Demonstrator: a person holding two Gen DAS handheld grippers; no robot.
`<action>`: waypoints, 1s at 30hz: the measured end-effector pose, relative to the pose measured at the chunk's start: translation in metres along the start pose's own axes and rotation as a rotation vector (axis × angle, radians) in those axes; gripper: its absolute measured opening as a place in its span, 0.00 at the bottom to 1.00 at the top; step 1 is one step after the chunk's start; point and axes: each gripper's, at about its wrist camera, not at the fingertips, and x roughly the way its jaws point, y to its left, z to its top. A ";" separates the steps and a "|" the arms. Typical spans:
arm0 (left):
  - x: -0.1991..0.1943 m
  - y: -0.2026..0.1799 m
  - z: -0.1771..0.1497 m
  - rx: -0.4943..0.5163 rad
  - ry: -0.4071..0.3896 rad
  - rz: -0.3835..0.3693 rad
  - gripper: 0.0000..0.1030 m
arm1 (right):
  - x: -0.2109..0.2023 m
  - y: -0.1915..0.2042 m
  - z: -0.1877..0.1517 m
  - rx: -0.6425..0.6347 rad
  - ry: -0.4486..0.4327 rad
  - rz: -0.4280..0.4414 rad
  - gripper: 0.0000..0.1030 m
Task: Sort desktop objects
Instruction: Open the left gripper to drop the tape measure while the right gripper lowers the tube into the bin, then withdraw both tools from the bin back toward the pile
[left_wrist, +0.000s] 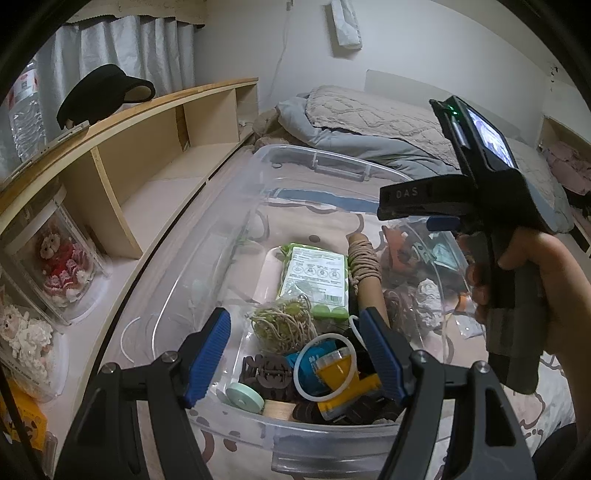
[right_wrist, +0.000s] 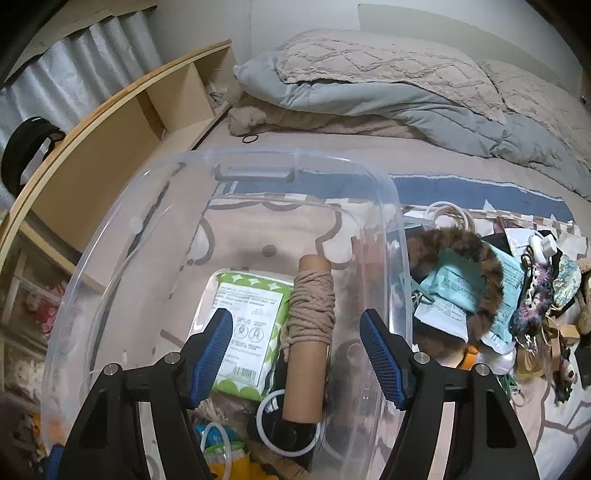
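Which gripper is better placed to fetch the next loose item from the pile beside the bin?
Probably the right gripper. Its jaws are open and empty over the clear bin, with the pile just outside that wall on its side. The left gripper, also open, hangs over the bin's other end.

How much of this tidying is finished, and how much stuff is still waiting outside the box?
Done: the clear bin already holds the cardboard tube wound with cord, a green packet, a yellow toy and more. In hand: nothing; the right gripper is open over the tube, and the left gripper hovers open too. Left: a pile on the bed, including a furry brown headband and teal packets.
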 end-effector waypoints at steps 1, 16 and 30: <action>0.000 0.000 0.000 0.000 0.001 0.001 0.70 | -0.001 0.000 -0.002 -0.005 0.003 0.009 0.69; -0.014 -0.014 -0.004 -0.027 -0.008 0.067 0.83 | -0.059 -0.009 -0.040 -0.124 -0.066 0.125 0.92; -0.043 -0.028 0.000 -0.055 -0.044 0.122 1.00 | -0.106 -0.020 -0.062 -0.228 -0.204 0.109 1.00</action>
